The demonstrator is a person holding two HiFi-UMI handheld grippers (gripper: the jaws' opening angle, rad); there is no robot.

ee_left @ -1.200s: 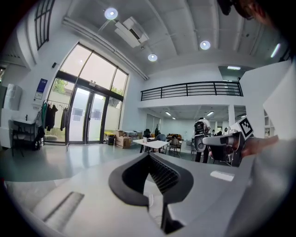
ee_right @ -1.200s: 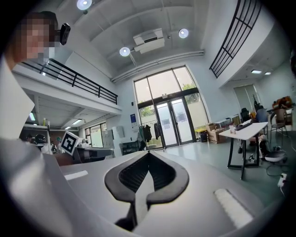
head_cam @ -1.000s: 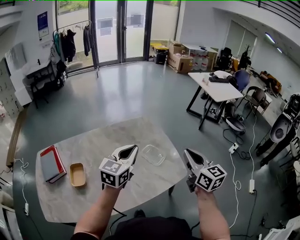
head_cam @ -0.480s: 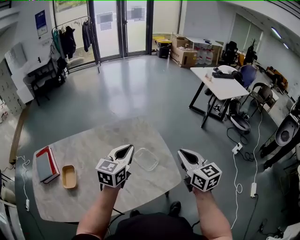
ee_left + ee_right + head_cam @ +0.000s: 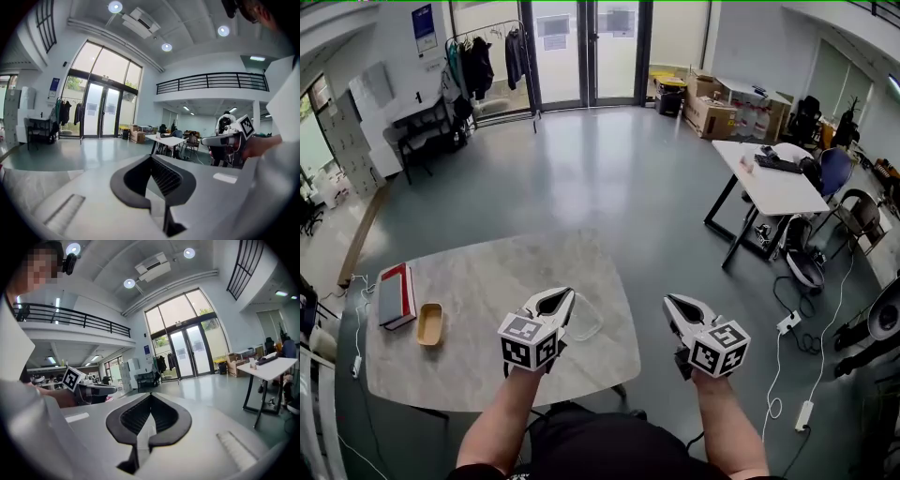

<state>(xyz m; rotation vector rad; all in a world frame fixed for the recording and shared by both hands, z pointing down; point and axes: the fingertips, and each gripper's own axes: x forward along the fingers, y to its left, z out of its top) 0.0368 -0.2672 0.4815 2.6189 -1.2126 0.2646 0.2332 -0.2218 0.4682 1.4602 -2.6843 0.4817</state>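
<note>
Both grippers are clenched shut on nothing. The left gripper [image 5: 565, 294] hovers at lower centre over the marble table [image 5: 487, 281], its tip just beside a clear glass dish [image 5: 591, 321]. The right gripper [image 5: 669, 301] hangs past the table's edge. A tan tray [image 5: 428, 323] and a red book [image 5: 395, 295] lie at lower left. Since a second ago, the dish has slipped partly behind the left gripper.

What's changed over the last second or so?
The view swung, so the table sits further left; the left tongs now tip beside the clear dish, the right tongs hang off the table edge over the floor. Nothing taken or let go: both stay shut and empty. Red book and tan tray lie unmoved.
</note>
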